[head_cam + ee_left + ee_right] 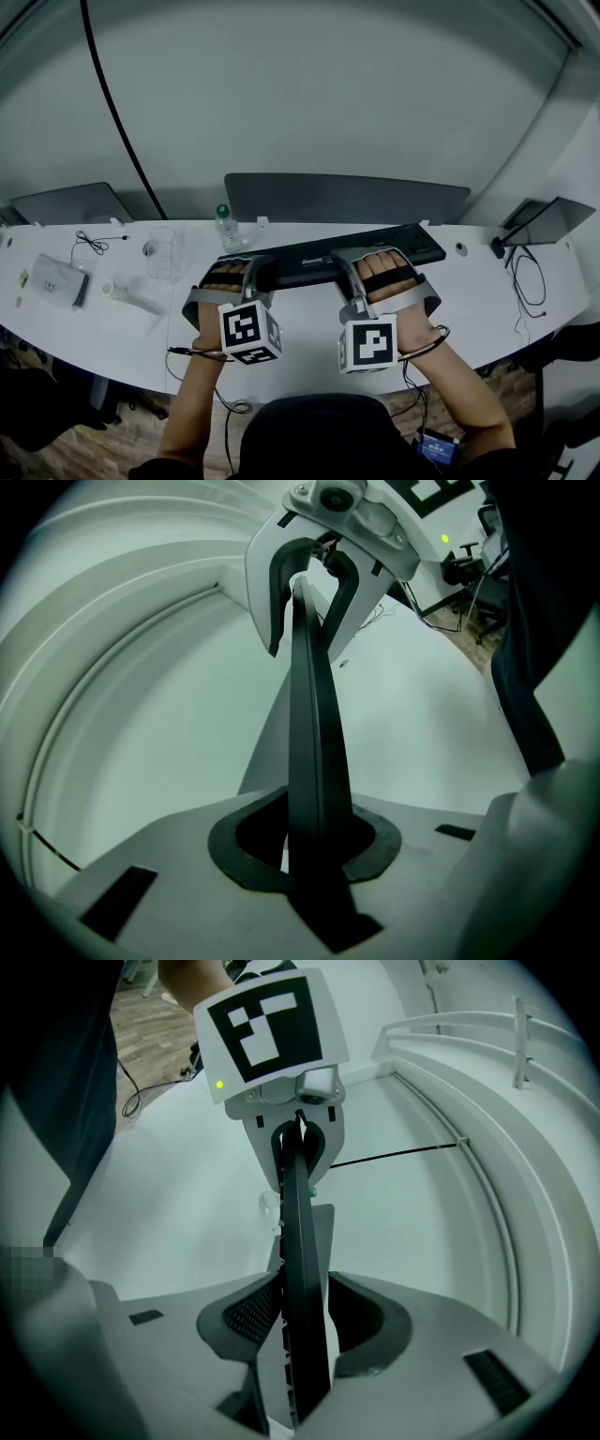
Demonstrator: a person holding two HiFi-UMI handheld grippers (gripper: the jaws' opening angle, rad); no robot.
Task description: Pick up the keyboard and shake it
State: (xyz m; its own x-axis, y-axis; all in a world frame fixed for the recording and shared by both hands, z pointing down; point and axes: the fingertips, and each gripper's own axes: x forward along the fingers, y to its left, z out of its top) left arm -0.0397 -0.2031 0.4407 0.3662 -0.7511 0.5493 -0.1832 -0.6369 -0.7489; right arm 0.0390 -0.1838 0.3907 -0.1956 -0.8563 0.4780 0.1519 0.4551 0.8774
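Left gripper (314, 841) clamped on keyboard (305, 262) end, right gripper (305, 1321) gripping other end; keep both grips firm, shake short, level.

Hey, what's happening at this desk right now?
A person is working with a handheld claw in each hand. The left claw is clamped on one end of the black keyboard and the right claw grips the other end, so it is held between them over the white desk. Whether it has cleared the desk is hard to tell. A small bottle stands beyond its left end.
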